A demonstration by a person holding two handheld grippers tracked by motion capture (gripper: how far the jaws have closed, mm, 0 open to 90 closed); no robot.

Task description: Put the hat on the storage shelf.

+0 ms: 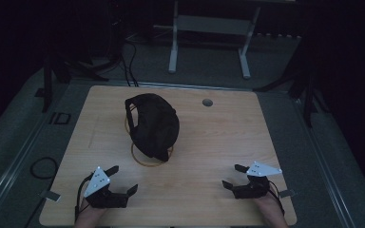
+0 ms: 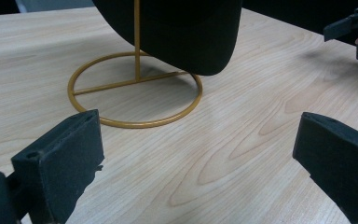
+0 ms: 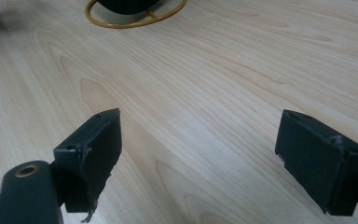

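Note:
A black cap hangs on a gold wire stand near the middle of the wooden table. In the left gripper view the stand's ring base lies just ahead of the jaws, under the cap's brim. My left gripper rests open near the table's front left edge, nothing between its jaws. My right gripper rests open at the front right, also holding nothing. The stand's ring lies far ahead at the top of the right gripper view.
A round cable hole sits in the table's far right part. A white desk frame stands on the floor beyond the table. Cables lie on the floor at the left. The right gripper's jaw tips show far off in the left gripper view.

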